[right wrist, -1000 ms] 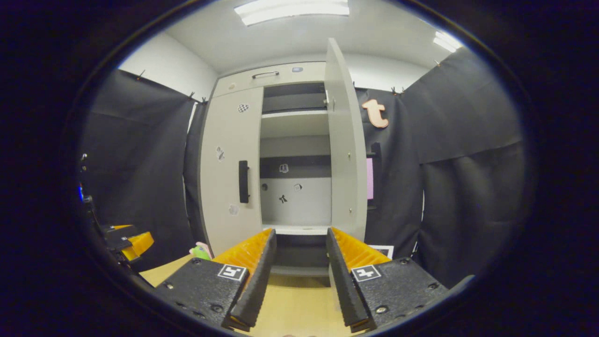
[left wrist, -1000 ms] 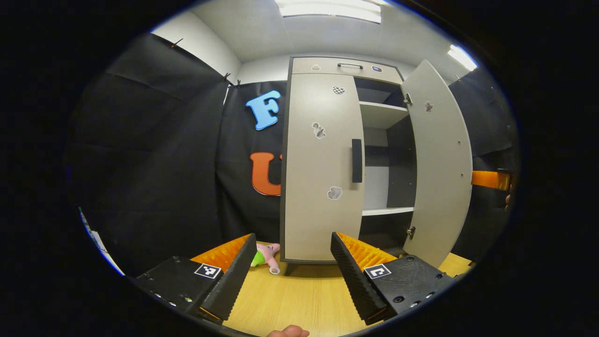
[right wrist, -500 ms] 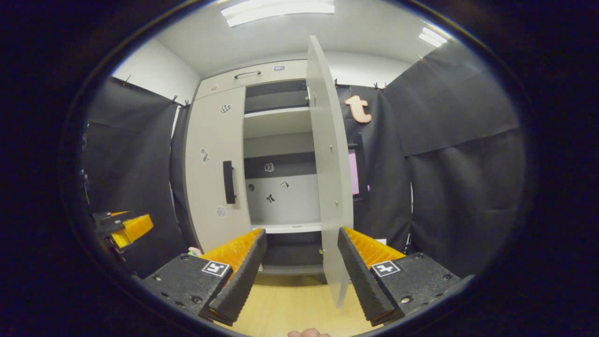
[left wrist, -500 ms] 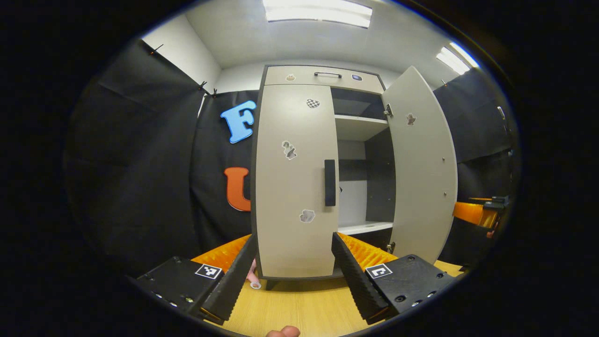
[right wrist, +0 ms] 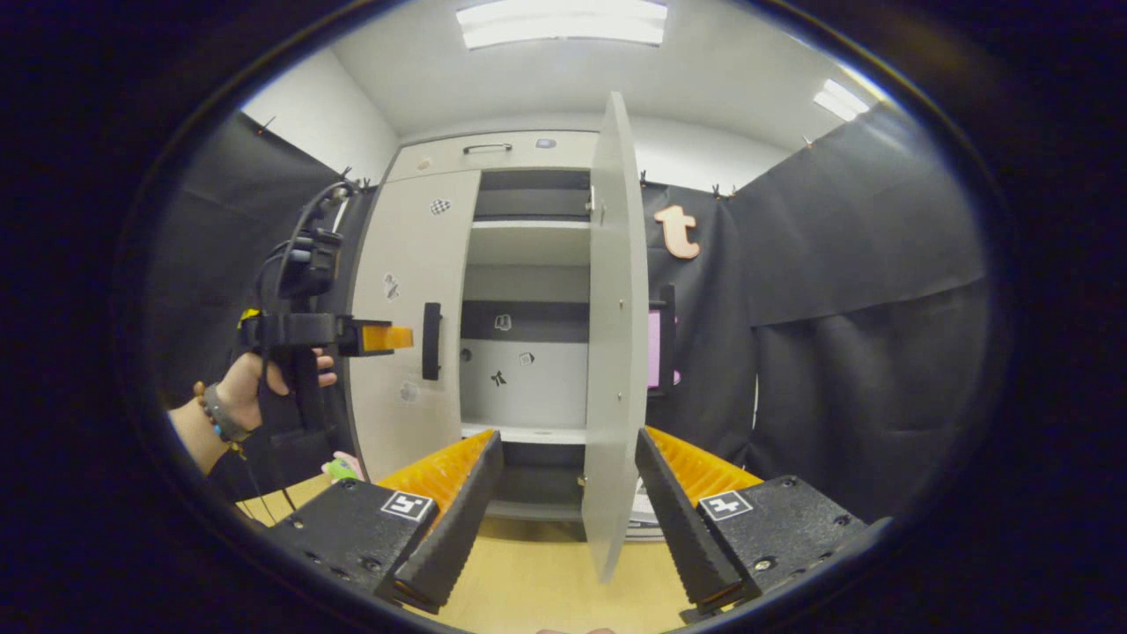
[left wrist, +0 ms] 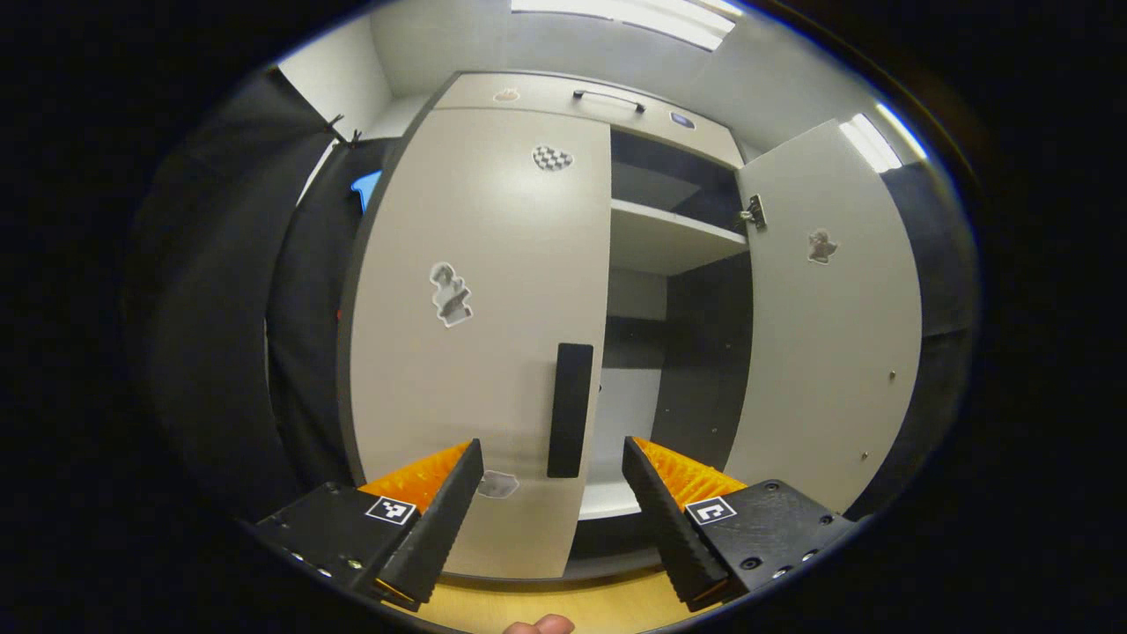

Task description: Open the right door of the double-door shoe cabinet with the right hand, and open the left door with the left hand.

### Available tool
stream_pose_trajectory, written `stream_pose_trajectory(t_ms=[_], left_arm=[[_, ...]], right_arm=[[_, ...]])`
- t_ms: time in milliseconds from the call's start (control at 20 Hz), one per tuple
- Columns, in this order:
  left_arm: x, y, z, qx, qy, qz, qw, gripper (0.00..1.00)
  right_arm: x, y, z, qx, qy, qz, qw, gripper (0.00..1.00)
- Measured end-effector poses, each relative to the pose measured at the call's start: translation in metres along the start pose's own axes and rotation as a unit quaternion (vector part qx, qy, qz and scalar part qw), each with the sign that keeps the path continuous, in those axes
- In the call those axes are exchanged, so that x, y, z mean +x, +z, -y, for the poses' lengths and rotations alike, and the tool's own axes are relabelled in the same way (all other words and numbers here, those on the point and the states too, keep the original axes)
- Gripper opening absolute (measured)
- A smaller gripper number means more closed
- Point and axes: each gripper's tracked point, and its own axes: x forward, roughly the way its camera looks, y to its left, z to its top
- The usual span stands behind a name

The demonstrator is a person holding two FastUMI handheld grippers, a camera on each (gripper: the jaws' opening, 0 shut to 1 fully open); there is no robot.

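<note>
In the left gripper view, the left gripper (left wrist: 553, 506) is released, its two fingers spread wide with nothing between them, and they frame the lower end of the black handle (left wrist: 570, 410) on the shoe cabinet's left door (left wrist: 475, 335) without touching it. That door is shut, flush with the cabinet front, and carries a few small stickers. To its right the cabinet interior (left wrist: 656, 264) is exposed, with a pale shelf near the top, and beyond it the right door (left wrist: 832, 326) stands swung out on its hinges. A strip of wooden worktop (left wrist: 546, 603) shows under the cabinet's base at the near edge. In the right gripper view, the right gripper (right wrist: 568, 519) is likewise released, fingers wide apart, and the lower free edge of the open right door (right wrist: 612, 352) reaches down between them; whether either finger touches the door edge I cannot tell. Farther off at the left, a hand (right wrist: 255, 383) holds the left gripper (right wrist: 387, 337) level, its tip just beside the left door's handle (right wrist: 431, 341). The cabinet (right wrist: 528, 291) stands on the worktop (right wrist: 546, 581) against the black cloth wall, and a small pink and green toy (right wrist: 342, 467) lies near its left foot.
</note>
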Motion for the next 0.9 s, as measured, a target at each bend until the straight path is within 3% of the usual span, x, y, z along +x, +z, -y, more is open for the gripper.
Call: stream_pose_trajectory(t_ms=[250, 400, 650, 900], left_arm=[[0.057, -0.008, -0.002, -0.007, 0.014, -0.012, 1.000, 0.95], [0.076, -0.009, -0.008, -0.014, 0.027, -0.012, 0.999, 0.95], [0.086, -0.006, -0.021, -0.025, 0.049, 0.002, 0.998, 0.93], [0.087, -0.009, -0.022, 0.012, 0.057, -0.003, 0.998, 0.93]], right_arm=[[0.004, 0.001, 0.002, 0.017, -0.006, 0.000, 1.000, 0.95], [-0.001, -0.011, 0.021, 0.013, -0.033, -0.013, 0.999, 0.95], [0.000, -0.019, 0.045, 0.022, -0.061, -0.027, 0.998, 0.94], [0.014, -0.026, 0.037, 0.041, -0.047, -0.033, 0.998, 0.95]])
